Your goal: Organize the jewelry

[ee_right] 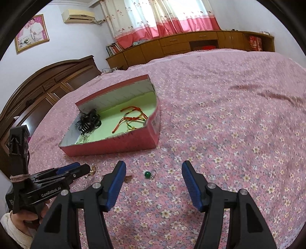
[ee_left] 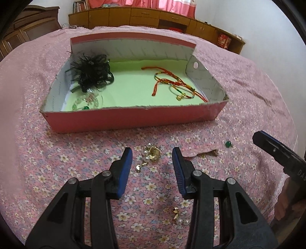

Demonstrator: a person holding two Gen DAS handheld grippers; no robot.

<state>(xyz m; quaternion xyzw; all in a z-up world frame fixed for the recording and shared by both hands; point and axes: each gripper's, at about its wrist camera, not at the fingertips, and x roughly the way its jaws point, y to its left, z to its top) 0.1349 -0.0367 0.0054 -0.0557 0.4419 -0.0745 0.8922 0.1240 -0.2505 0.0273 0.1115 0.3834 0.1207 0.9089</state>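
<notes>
1. Surface: a bed with a pink flowered bedspread (ee_left: 57,153) fills the lower and middle parts of both views.
2. Room: wooden cabinets (ee_right: 172,46) and pink-and-white curtains (ee_right: 162,19) run along the top of the frame; an air conditioner (ee_right: 78,16) and a framed picture (ee_right: 31,32) sit at upper left in the right wrist view.
3. Container: a pink cardboard box (ee_left: 133,118), lid open, lies at frame centre. Inside: a black feathered hair clip (ee_left: 91,71) at left, clear and green beads (ee_left: 86,101) below it, red and green cords (ee_left: 172,84) at right.
4. Loose items: a gold and pearl earring (ee_left: 151,153) lies between the fingers of the left gripper (ee_left: 152,160); a green bead (ee_right: 147,174) lies between the fingers of the right gripper (ee_right: 154,172).
5. Grippers: both stand open, the right wider; neither holds anything.
</notes>
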